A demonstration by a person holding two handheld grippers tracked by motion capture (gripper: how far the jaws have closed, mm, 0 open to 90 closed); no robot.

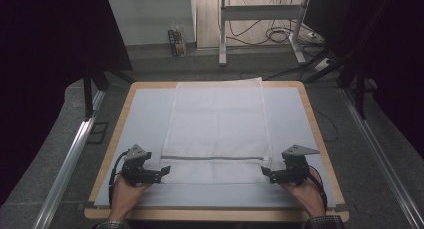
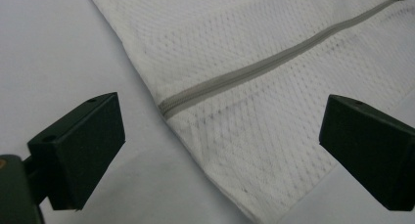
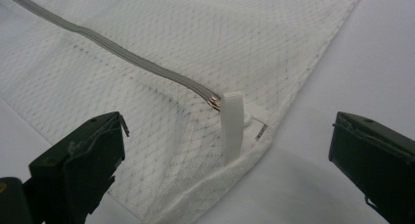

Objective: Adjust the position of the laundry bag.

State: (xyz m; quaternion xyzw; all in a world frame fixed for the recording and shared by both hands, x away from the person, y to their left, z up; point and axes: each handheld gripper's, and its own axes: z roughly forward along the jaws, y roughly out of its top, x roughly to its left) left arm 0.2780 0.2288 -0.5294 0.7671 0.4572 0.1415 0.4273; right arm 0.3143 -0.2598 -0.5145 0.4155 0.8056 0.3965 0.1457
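Between both sets of fingers in the high view, the mesh laundry bag (image 1: pixel 216 124) lies flat on the desk (image 1: pixel 145 109), left gripper (image 1: pixel 161 171) and right gripper (image 1: pixel 266 174) at its near corners.

Left gripper view: fingers (image 2: pixel 78 148) wide, straddling the zipper (image 2: pixel 254 67) end; closing could pinch desk only.

Right gripper view: fingers (image 3: pixel 80 160) wide around the pull tab (image 3: pixel 232 123); thin mesh may slip. Bare desk flanks both edges.

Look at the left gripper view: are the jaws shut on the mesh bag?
No. The left gripper stands wide open, with the mesh bag lying flat between its jaws, ungripped.
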